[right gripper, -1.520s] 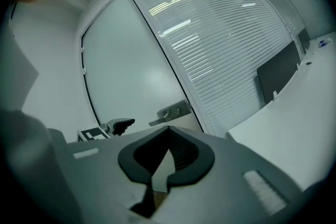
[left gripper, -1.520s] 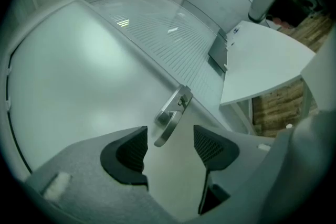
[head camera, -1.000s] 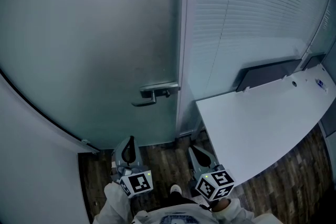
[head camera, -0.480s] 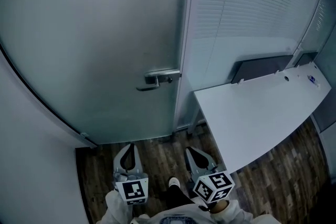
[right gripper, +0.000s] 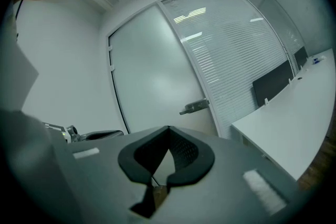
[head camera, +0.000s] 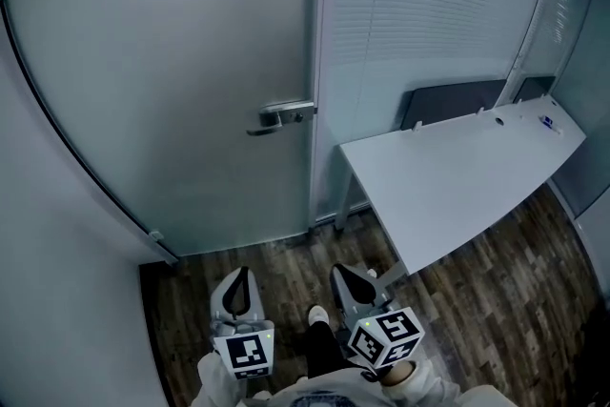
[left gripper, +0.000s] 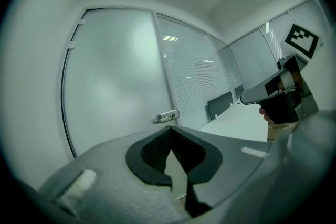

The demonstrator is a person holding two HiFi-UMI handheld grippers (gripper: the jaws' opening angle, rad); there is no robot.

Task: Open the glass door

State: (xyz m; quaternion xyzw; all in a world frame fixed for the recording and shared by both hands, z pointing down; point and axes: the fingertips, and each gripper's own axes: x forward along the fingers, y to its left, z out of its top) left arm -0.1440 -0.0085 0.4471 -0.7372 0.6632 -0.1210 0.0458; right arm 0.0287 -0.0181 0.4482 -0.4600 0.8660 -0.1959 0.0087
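The frosted glass door [head camera: 172, 81] stands closed, and its metal lever handle [head camera: 282, 116] sits by the right edge. My left gripper [head camera: 240, 275] and right gripper [head camera: 343, 274] are held side by side low over the wooden floor. Both point at the door and stay well short of it. Each one is shut with nothing between its jaws. Beyond my shut jaws in the left gripper view, the handle [left gripper: 166, 116] is small and distant. The right gripper view shows the handle [right gripper: 195, 106] just as far off.
A white desk [head camera: 457, 176] juts in from the right, its corner close to my right gripper. A glass wall with blinds [head camera: 419, 14] runs right of the door frame [head camera: 315, 71]. A plain white wall [head camera: 57, 281] closes the left side. Dark wood floor [head camera: 286, 267] lies between me and the door.
The door and its handle now look smaller and higher in the head view. More floor shows between the grippers and the door's foot. Both grippers stay shut.
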